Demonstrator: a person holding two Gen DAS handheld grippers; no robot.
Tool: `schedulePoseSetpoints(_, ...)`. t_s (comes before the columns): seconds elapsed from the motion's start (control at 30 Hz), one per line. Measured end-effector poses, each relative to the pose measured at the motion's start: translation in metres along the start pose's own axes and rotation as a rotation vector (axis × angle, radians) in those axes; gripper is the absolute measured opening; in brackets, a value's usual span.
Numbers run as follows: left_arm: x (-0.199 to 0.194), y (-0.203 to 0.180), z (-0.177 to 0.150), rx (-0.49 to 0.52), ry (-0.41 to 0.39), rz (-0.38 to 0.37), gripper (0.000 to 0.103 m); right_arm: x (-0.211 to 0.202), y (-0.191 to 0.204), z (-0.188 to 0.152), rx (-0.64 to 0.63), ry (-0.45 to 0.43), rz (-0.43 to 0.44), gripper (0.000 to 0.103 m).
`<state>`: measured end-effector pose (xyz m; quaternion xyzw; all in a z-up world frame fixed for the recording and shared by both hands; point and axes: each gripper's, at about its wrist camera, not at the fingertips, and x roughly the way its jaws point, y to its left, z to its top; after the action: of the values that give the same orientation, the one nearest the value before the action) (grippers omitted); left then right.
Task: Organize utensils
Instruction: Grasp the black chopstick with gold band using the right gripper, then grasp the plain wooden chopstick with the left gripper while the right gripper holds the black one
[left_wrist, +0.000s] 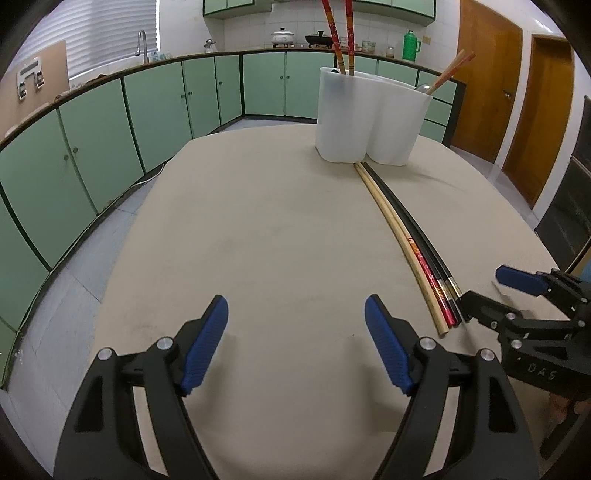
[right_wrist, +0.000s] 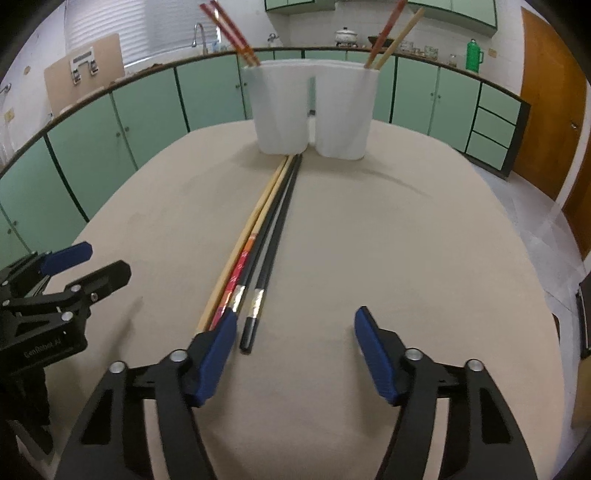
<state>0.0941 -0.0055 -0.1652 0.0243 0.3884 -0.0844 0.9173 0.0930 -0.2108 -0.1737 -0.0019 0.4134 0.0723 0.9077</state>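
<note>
A white two-part utensil holder (left_wrist: 373, 118) (right_wrist: 314, 110) stands at the far side of the table, with red chopsticks (left_wrist: 338, 33) in one part and wooden ones (right_wrist: 395, 35) in the other. Several loose chopsticks (left_wrist: 410, 243) (right_wrist: 258, 240), tan, red and black, lie in a row from the holder toward me. My left gripper (left_wrist: 295, 343) is open and empty, left of the row. My right gripper (right_wrist: 295, 347) is open over the near ends of the chopsticks; it also shows in the left wrist view (left_wrist: 487, 291).
The beige table (left_wrist: 258, 221) (right_wrist: 406, 240) fills both views. Green cabinets (left_wrist: 110, 122) and a counter with pots and a green thermos (left_wrist: 410, 46) run behind. Wooden doors (left_wrist: 487, 74) stand at the right.
</note>
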Motion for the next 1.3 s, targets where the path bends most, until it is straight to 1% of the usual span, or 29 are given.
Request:
schedulePoseSetpoints(0.1,0.0,0.0,0.0,-0.003,-0.001,-0.002,0.075,0.002,0.003,-0.001,-0.002,0.017,0.0,0.055)
schedulePoseSetpoints(0.2,0.001,0.001,0.0,-0.01,-0.001,-0.005,0.075,0.002,0.005,-0.001,-0.006,0.02,-0.008,0.051)
schedulePoseSetpoints(0.37,0.003,0.0,0.0,-0.013,0.0,-0.008,0.075,0.001,0.009,-0.001,-0.015,0.021,-0.005,0.039)
schedulePoseSetpoints(0.47,0.003,-0.003,0.0,-0.005,0.004,-0.014,0.076,0.001,0.012,-0.001,-0.028,0.02,0.001,0.031)
schedulePoseSetpoints(0.53,0.003,-0.006,0.0,0.0,0.008,-0.019,0.076,0.0,0.011,0.0,-0.024,0.02,0.014,0.013)
schedulePoseSetpoints(0.57,0.004,-0.008,-0.001,0.002,0.011,-0.022,0.076,0.0,0.01,-0.001,-0.022,0.022,0.024,0.009)
schedulePoseSetpoints(0.73,0.006,-0.021,-0.001,0.014,0.023,-0.046,0.076,-0.002,0.005,-0.001,-0.005,0.027,0.043,0.007)
schedulePoseSetpoints(1.07,0.011,-0.058,-0.007,0.06,0.05,-0.12,0.076,-0.01,-0.036,-0.008,0.054,0.024,-0.004,0.006)
schedulePoseSetpoints(1.23,0.018,-0.069,-0.008,0.09,0.079,-0.098,0.076,-0.011,-0.046,-0.01,0.065,0.022,-0.008,0.006)
schedulePoseSetpoints(1.3,0.025,-0.069,-0.008,0.091,0.108,-0.076,0.076,-0.011,-0.045,-0.01,0.06,0.019,-0.01,0.006)
